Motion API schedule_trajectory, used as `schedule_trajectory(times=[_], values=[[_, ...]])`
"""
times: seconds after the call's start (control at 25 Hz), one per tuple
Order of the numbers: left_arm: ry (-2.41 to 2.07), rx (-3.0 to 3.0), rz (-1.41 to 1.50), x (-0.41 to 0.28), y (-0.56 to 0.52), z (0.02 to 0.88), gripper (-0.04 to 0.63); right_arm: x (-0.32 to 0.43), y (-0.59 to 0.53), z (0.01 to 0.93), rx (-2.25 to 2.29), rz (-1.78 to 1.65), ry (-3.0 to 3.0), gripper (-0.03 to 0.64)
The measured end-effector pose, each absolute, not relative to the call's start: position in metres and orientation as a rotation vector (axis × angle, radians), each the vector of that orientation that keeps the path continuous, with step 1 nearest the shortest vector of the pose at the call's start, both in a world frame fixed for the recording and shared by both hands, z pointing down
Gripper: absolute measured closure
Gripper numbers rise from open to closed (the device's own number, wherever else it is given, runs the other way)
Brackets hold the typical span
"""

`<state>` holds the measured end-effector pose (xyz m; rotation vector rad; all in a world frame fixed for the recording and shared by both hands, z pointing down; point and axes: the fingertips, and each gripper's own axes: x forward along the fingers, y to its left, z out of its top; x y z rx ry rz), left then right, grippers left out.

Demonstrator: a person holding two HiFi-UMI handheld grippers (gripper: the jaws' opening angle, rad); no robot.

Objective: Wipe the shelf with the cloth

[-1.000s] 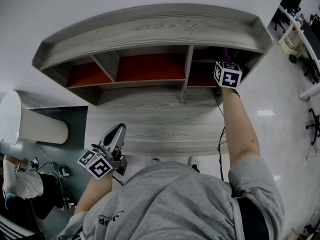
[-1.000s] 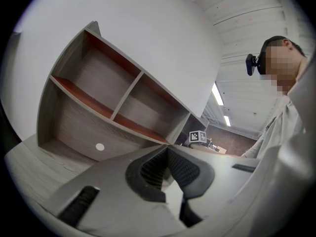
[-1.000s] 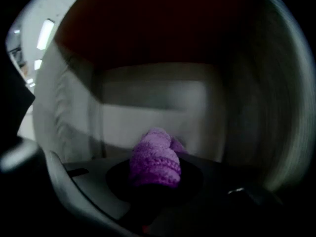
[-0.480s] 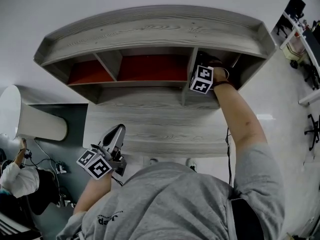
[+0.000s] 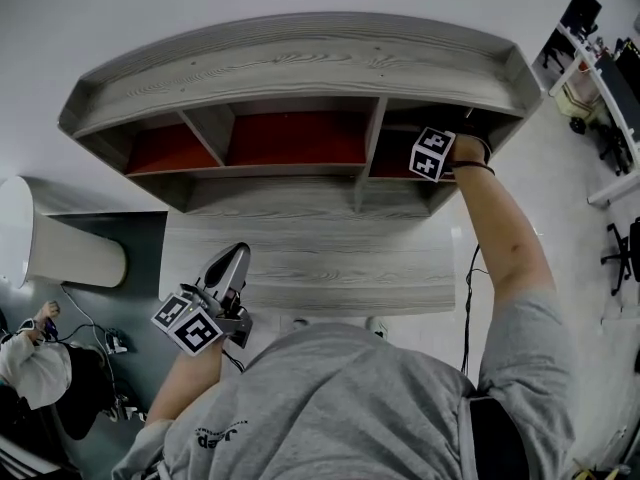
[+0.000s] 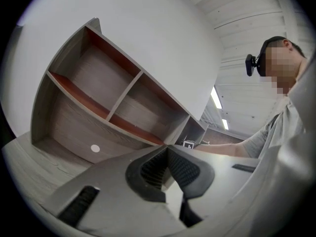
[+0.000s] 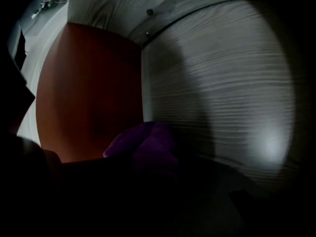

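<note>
The grey wooden shelf [image 5: 300,58] has red back panels and three upper compartments. My right gripper [image 5: 440,140] reaches into the rightmost compartment, so only its marker cube shows from the head view. In the dark right gripper view, the right gripper [image 7: 148,169] is shut on a purple cloth [image 7: 145,142]. The cloth presses into the corner where the red back panel [image 7: 89,93] meets the grey side wall [image 7: 217,83]. My left gripper [image 5: 232,258] hangs low in front of the shelf's lower board, shut and holding nothing, and its dark pads [image 6: 155,169] meet.
A white rounded casing [image 5: 60,243] sits at the left. A person [image 5: 30,358] is below it. A black cable [image 5: 468,298] hangs by my right arm. Desks and chairs [image 5: 605,78] stand at the far right.
The right gripper swept left across the rightmost compartment, then came partway back to the right. The left gripper has stayed where it was.
</note>
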<state>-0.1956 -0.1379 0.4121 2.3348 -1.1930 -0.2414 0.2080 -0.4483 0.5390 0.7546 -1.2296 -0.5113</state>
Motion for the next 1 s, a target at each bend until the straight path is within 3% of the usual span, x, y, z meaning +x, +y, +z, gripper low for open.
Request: schedule_trajectory(times=[0.28, 0.6, 1.0], values=[[-1.196, 2.359, -0.282, -0.208, -0.136, 0.409, 0.569, 0.222, -0.442, 0.529, 0.688, -0.508, -1.025, 0.551], [-1.099, 2.372, -0.365, -0.232, -0.132, 0.418, 0.569, 0.217, -0.413, 0.416, 0.765, -0.840, -0.835, 0.551], [-0.951, 2.388, -0.306, -0.273, -0.119, 0.435, 0.569, 0.234, -0.391, 0.368, 1.214, -0.849, -0.729, 0.551]])
